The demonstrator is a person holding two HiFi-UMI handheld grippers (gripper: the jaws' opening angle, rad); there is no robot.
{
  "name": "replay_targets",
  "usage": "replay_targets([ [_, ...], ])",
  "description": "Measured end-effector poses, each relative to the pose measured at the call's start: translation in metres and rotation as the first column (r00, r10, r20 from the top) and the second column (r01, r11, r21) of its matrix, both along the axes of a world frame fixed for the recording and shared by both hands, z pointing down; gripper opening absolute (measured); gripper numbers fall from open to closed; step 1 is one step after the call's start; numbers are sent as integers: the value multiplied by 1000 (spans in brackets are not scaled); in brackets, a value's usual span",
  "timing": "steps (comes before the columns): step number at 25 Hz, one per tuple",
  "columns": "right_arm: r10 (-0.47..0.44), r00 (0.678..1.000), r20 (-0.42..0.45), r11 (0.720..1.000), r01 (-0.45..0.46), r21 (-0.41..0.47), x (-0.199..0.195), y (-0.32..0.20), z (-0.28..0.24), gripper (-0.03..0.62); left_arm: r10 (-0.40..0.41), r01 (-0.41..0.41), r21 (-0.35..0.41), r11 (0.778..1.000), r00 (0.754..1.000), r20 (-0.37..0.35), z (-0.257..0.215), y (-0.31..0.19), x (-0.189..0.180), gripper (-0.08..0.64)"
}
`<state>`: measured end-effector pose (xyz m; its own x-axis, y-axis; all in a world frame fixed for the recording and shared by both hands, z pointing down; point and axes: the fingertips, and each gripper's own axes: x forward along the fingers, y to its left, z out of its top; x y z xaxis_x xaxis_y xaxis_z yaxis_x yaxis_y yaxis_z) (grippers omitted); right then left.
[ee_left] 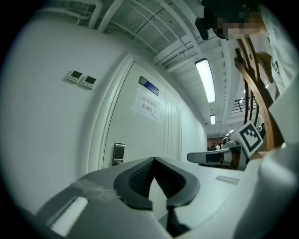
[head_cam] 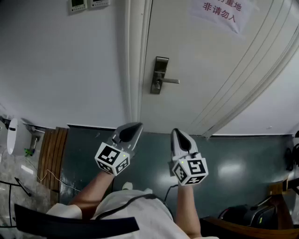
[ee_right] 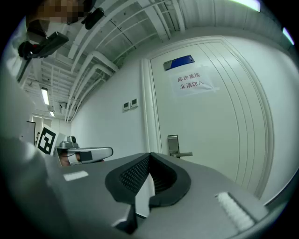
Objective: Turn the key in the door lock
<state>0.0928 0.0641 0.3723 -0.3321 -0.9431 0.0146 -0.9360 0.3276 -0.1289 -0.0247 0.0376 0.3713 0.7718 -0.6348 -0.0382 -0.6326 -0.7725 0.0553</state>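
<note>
A white door [head_cam: 205, 70] stands shut ahead of me, with a steel lock plate [head_cam: 160, 74] and a lever handle [head_cam: 170, 80] pointing right. I cannot make out a key at the lock from here. Both grippers are held level in front of the door and well short of it. The left gripper [head_cam: 136, 126] is shut and empty; in its own view the lock plate [ee_left: 118, 154] shows small, far beyond the joined tips [ee_left: 153, 158]. The right gripper [head_cam: 176, 132] is also shut with nothing in it, and the lock plate [ee_right: 173, 144] lies beyond its tips [ee_right: 149, 153].
A paper notice [head_cam: 218, 11] hangs high on the door. Two wall control panels [head_cam: 87, 3] sit left of the door frame [head_cam: 133, 60]. On the dark floor are wooden slats [head_cam: 50, 154] and a white device [head_cam: 14, 135] at left, and dark equipment [head_cam: 247, 217] at bottom right.
</note>
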Motion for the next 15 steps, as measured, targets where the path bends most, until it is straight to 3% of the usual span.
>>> replay_targets([
  [15,0,1000,31,1000,1,-8,2,4,9,8,0,0,-10,1000,1000,-3,3,0,-1,6],
])
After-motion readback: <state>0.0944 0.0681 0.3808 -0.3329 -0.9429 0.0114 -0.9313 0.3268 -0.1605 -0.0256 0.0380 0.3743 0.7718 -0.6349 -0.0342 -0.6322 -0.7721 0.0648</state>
